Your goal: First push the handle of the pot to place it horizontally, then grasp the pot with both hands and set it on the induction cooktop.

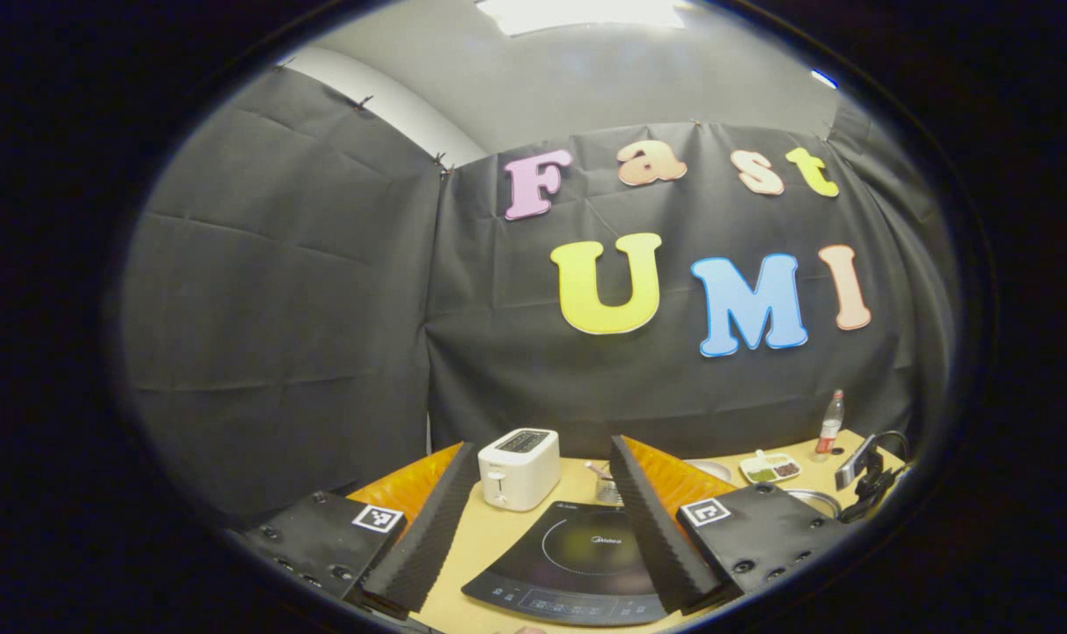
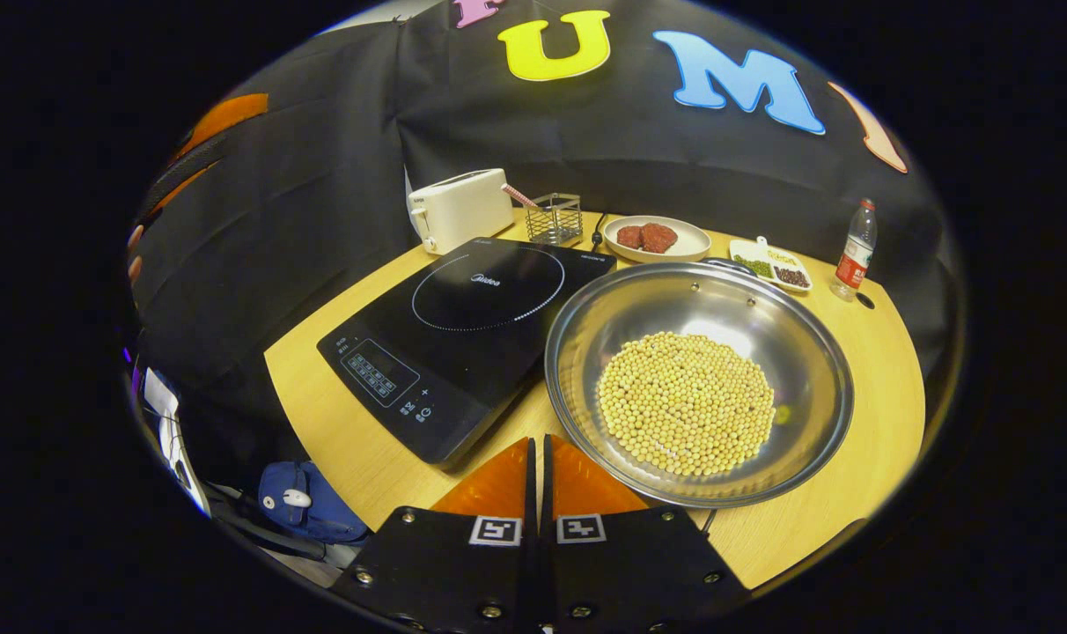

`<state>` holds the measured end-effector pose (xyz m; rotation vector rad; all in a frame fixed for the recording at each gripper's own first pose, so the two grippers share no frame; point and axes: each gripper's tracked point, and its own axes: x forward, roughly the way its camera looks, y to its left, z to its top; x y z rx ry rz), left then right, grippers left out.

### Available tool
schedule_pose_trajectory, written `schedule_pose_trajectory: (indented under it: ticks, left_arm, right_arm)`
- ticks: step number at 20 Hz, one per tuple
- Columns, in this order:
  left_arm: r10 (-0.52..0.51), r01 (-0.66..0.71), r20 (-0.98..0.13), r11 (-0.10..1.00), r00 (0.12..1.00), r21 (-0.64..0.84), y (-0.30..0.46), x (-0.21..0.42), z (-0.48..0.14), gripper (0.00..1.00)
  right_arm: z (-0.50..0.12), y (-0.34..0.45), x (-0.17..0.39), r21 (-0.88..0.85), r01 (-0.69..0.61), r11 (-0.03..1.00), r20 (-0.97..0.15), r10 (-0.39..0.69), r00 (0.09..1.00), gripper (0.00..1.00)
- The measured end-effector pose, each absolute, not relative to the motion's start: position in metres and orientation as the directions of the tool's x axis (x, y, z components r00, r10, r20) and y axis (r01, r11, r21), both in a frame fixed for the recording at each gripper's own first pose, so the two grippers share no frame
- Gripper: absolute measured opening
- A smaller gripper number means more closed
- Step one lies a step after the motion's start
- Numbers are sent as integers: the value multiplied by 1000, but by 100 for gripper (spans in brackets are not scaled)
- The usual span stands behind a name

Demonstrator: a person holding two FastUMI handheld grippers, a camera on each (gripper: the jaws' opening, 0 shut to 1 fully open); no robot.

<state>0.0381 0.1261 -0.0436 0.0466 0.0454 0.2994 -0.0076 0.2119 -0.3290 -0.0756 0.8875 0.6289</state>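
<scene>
Sitting on the wooden counter (image 2: 859, 458) just ahead of the right tongs (image 2: 538, 467), whose fingers are pressed together and empty, a wide steel pot (image 2: 586, 352) holds a mound of soybeans (image 2: 685, 402). Beside it lies the induction cooktop (image 2: 463, 335). The left tongs (image 1: 542, 519) are spread apart, holding nothing. The pot looks rigid, slick and fairly heavy; opposite rim edges seem the safest grips.

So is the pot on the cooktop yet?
No, the pot sits on the table to the right of the cooktop, whose ring is bare.
</scene>
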Motion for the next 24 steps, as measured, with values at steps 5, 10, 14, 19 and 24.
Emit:
schedule_pose_trajectory:
  ticks: [5,10,14,19,24]
  left_arm:
    - [278,-276,-39,960,960,53,121,48,-44,100]
    - [256,-254,-44,966,966,47,115,54,-45,92]
    - [235,-233,-45,972,971,40,109,60,-48,99]
    - [200,-199,-47,979,979,30,97,70,-51,92]
    - [165,-164,-51,986,985,20,84,81,-51,100]
  right_arm:
    - [-337,209,-6,204,-519,830,-761,468,449,1]
    - [-338,207,-5,211,-502,839,-766,461,448,1]
    - [-337,202,-7,218,-487,846,-771,455,445,1]
    - [-336,194,-10,215,-473,854,-784,440,438,0]
    - [-337,189,-18,263,-431,863,-800,445,402,1]
